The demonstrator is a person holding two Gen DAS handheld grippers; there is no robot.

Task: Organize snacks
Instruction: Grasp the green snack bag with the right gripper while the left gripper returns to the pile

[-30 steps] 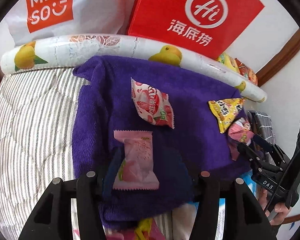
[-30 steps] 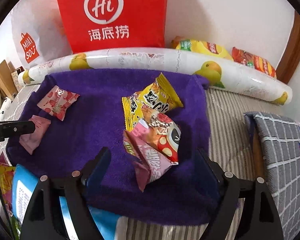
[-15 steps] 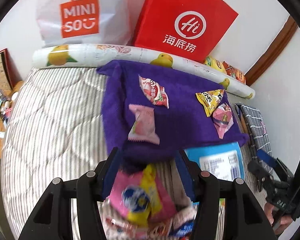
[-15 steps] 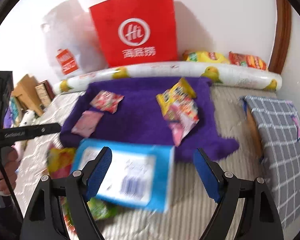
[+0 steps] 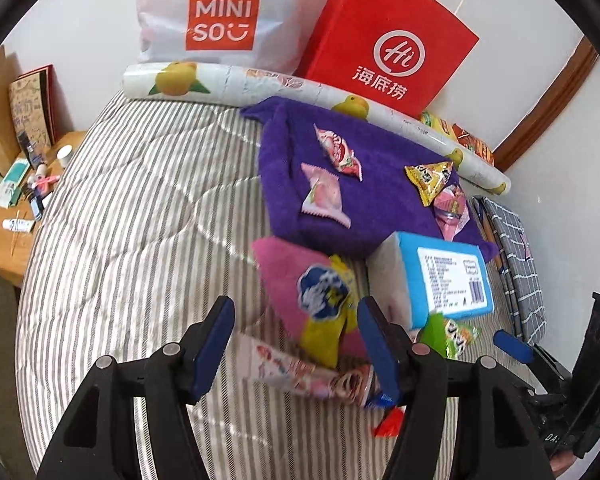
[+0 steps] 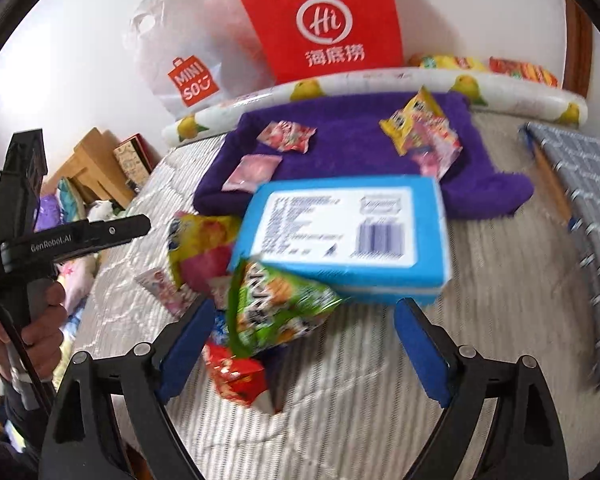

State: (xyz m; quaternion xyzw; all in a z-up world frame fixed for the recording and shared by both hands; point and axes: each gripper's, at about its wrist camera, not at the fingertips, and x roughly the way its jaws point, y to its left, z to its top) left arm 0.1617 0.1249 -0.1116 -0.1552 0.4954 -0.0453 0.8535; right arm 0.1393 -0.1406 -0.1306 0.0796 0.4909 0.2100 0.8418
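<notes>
**Both grippers drew back from the towel**

The left gripper left the pink packet on the purple towel and backed off to the pink-and-yellow bag, its jaws opening with nothing gripped. The right gripper pulled away from the yellow packet to the green bag beside the blue box, its jaws opening too.
</notes>
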